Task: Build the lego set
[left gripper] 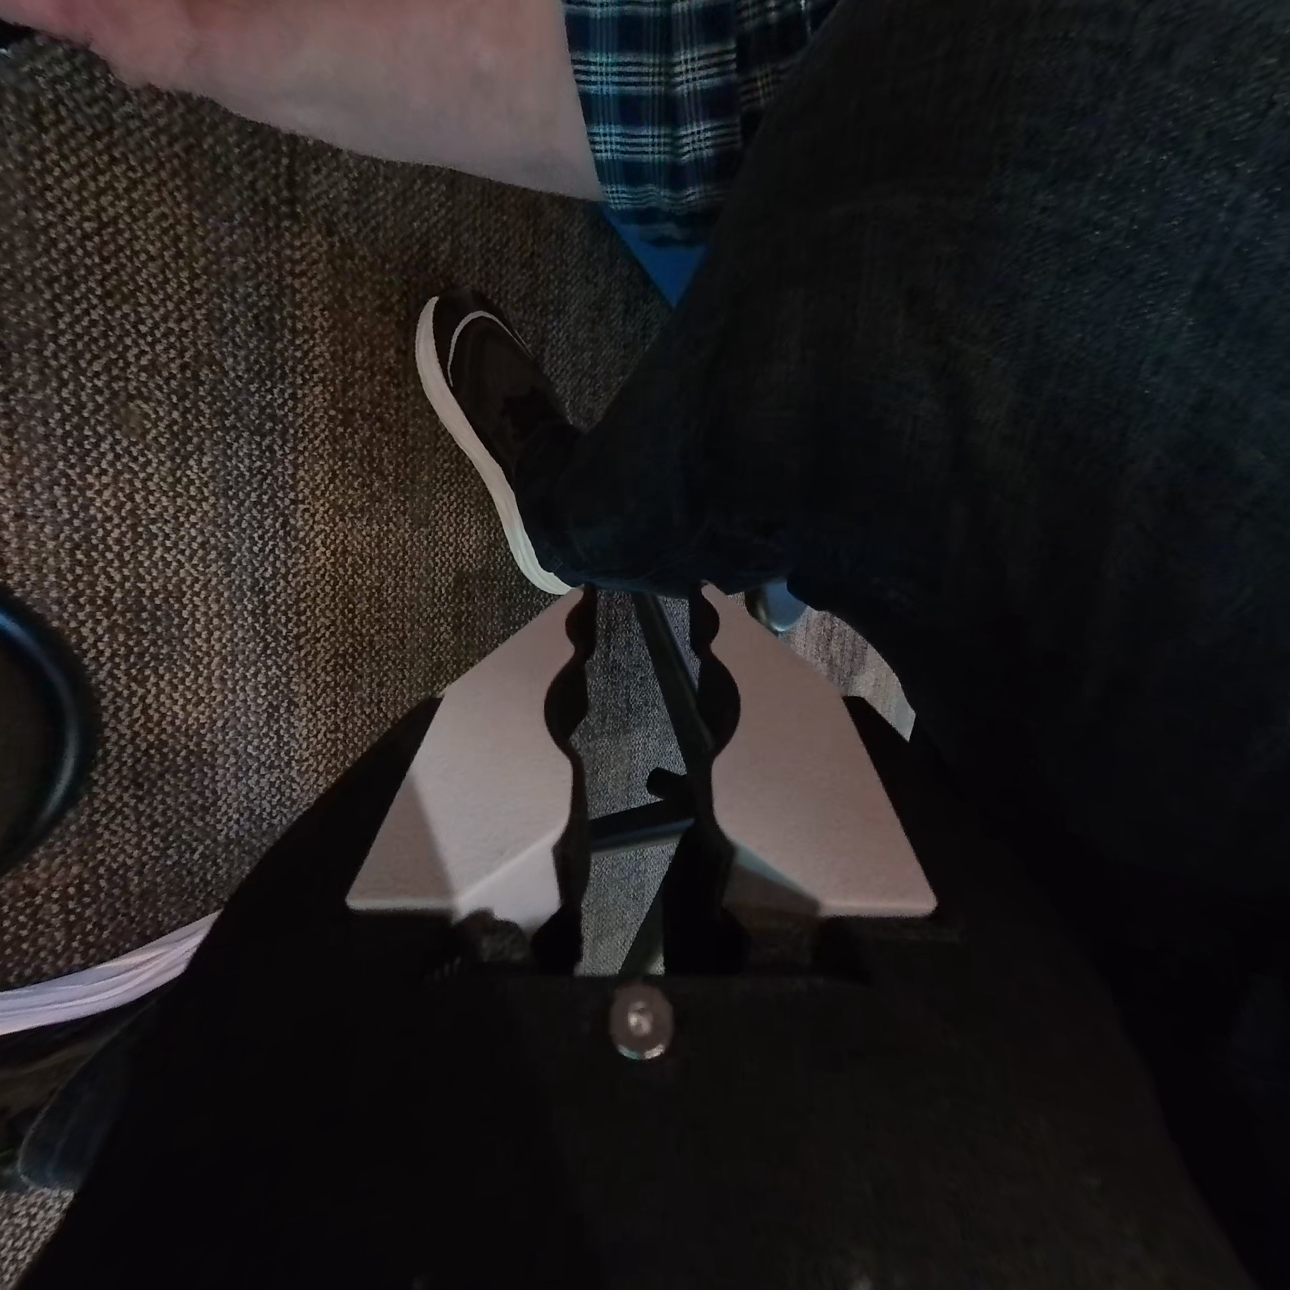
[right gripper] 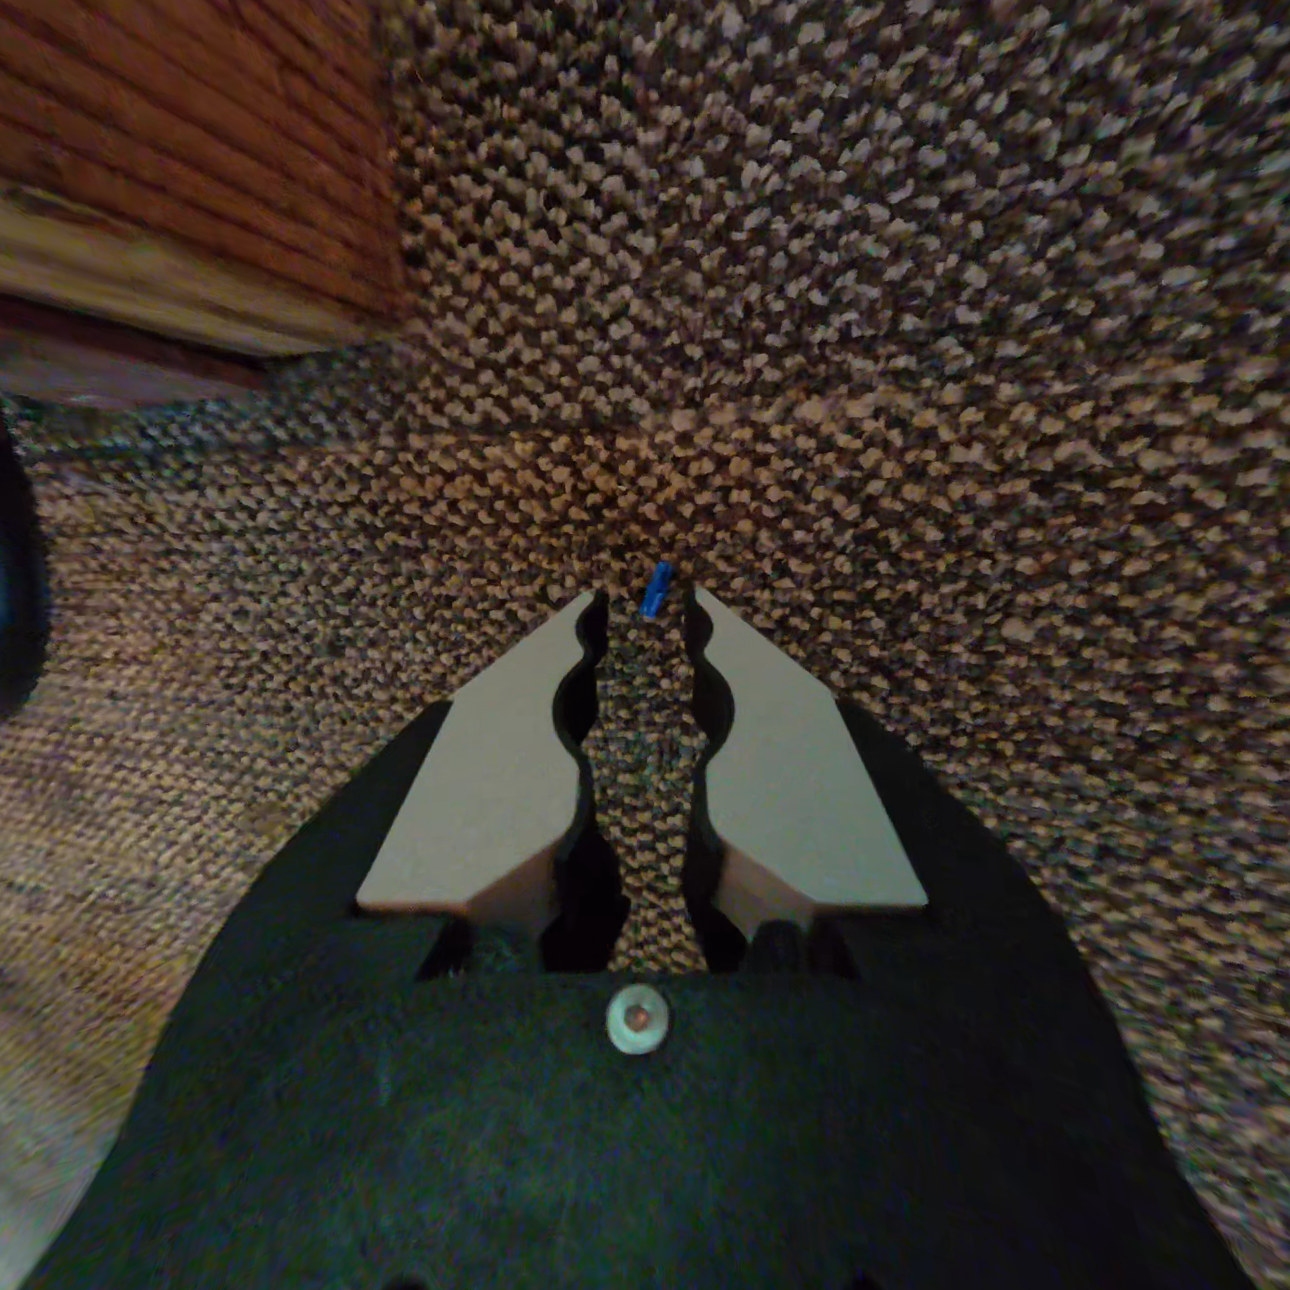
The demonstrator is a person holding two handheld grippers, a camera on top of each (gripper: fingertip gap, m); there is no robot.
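One small blue lego piece [right gripper: 656,592] is seen on the carpet [right gripper: 907,349], just beyond the spread right gripper [right gripper: 643,593]. The left gripper [left gripper: 642,593], also spread and empty, is pointed at one shoe [left gripper: 482,426] and a trouser leg [left gripper: 907,419].

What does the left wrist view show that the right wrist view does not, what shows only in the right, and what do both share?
Only the left wrist view shows a person's dark trouser leg, a black shoe with a white sole, a plaid shirt and a bare forearm.

Only the right wrist view shows a small blue lego piece lying on the floor just beyond the jaw tips, and a reddish wooden furniture edge.

Both show speckled brown carpet and that view's own gripper, left gripper and right gripper, with jaws apart and holding nothing.
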